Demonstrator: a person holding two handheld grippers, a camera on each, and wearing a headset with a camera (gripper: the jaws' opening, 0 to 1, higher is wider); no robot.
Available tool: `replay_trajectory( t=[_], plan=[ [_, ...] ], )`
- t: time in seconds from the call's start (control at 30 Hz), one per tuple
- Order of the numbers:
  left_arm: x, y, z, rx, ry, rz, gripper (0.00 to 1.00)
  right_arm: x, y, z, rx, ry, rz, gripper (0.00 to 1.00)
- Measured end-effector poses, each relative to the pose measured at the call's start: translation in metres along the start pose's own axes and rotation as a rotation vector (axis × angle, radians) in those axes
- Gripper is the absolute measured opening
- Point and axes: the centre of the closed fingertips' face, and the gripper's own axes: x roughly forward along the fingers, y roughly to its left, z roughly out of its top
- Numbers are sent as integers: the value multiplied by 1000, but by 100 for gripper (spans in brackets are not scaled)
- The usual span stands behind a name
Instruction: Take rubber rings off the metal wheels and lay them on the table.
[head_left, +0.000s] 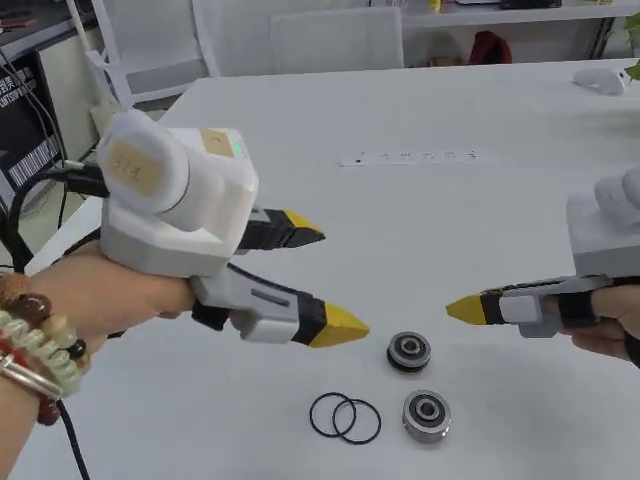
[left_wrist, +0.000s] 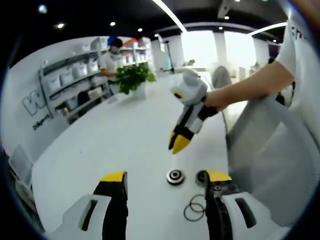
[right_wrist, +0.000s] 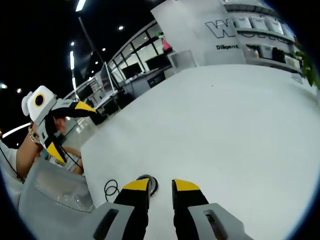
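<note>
Two metal wheels lie near the table's front edge: the farther wheel (head_left: 409, 351) has a dark rim, the nearer wheel (head_left: 427, 415) a bare silver one. Two black rubber rings (head_left: 345, 417) lie overlapping on the table to their left. My left gripper (head_left: 322, 277) hovers open and empty above and left of them; its own view shows a wheel (left_wrist: 175, 177) between the jaws and the rings (left_wrist: 196, 207) by the right jaw. My right gripper (head_left: 465, 310) hangs to the right of the wheels, shut and empty, with a wheel (right_wrist: 148, 182) just past its left jaw.
The white table (head_left: 420, 230) stretches far back, with a flat white strip (head_left: 410, 157) across its middle and a white object (head_left: 600, 78) at the far right corner. Its left edge (head_left: 70, 235) runs close by my left hand. A potted plant (left_wrist: 132, 77) stands far off.
</note>
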Motion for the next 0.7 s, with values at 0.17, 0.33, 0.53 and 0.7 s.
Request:
replay_trajectory(
  t=[0.17,0.33,0.53,0.7],
  plan=[
    [22,1,3,23,-7,-21,58,7,8,-11,-60,49,35,14],
    [46,-4,4,47,14,-42,56,12,11,-19,-57,59,66,15],
    [66,-8,-7,79,20,-81,48,19,26,-21,-183,27,128,21],
    [77,-16,-26,35,14,-83,45,28,22,-31,-246,71,100,27]
  ],
)
